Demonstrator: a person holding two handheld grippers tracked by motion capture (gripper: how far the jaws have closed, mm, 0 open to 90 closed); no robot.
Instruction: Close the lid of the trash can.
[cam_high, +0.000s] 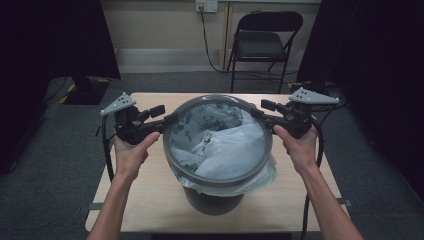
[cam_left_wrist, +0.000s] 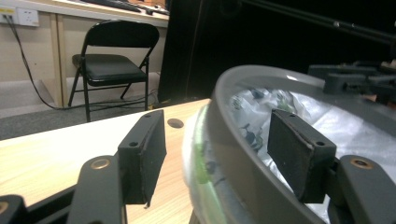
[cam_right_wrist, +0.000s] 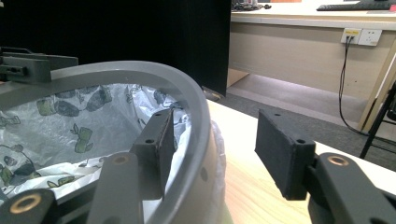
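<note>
Your two grippers straddle opposite sides of the grey ring (cam_high: 218, 183) that sits on the rim of the dark bin (cam_high: 214, 202) at the middle of the wooden table (cam_high: 300, 210), with the printed plastic bag (cam_high: 220, 145) bunched inside and a fold of it hanging over the bin's near right edge. The left gripper (cam_high: 167, 120) stands wide open, one jaw outside the ring and one inside over the bag, neither pad pressed to the wall as far as the left gripper view shows. The right gripper (cam_high: 257, 114) is likewise spread, its inner jaw close against the ring's inside face and its outer jaw well off. The main risk, in my judgement, is an uneven grip: if one side closes before the other, or bites lower, the ring is likely to tilt and jam on the rim or drag the bag out of place. A second risk is the inner pads (cam_left_wrist: 299, 154) catching the loose film, which could tear it or pull it up with the ring. The bin is light-looking and stands free, so a sideways pull may slide or tip it. Your left hand (cam_high: 131, 150) and right hand (cam_high: 299, 146) hold the grippers level and pointed inward toward each other, forearms converging from the near table edge, wrists roughly straight.
</note>
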